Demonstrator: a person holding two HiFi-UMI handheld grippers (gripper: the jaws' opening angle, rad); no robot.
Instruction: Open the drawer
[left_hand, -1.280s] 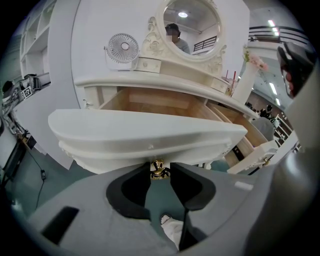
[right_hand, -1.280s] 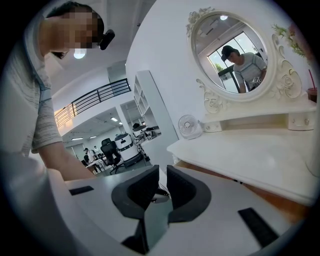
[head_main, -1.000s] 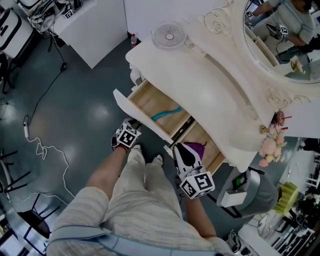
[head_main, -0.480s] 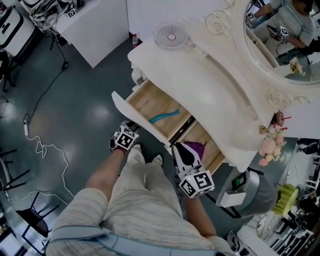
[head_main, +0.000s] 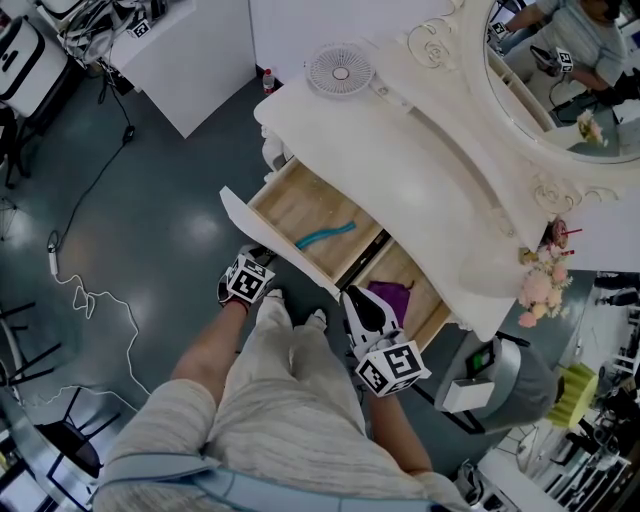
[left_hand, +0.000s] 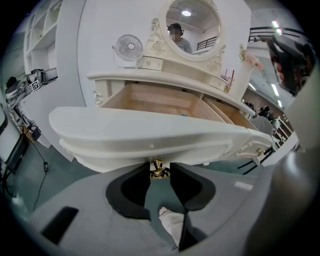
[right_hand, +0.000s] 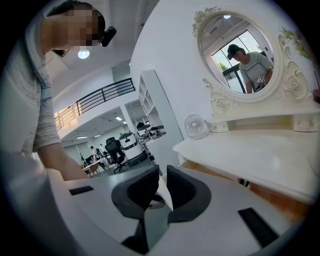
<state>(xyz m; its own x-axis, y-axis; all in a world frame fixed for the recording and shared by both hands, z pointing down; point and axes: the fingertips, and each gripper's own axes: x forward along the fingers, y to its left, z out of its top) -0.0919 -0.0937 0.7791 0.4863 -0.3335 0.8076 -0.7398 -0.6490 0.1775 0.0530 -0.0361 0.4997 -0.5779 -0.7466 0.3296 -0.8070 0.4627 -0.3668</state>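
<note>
- The left gripper (left_hand: 159, 175) is clenched on the small gold knob (left_hand: 158, 166) at the front of the left drawer (head_main: 288, 205).
- That drawer stands far out from the white dressing table (head_main: 400, 150), toward the person, with a teal strip (head_main: 325, 235) lying on its wooden floor.
- The right gripper (right_hand: 161, 187) sits by the near end of the right drawer (head_main: 402, 270), which is also out.
- Its jaws are almost together with a white edge in the gap; whether they pinch it cannot be told.
</note>
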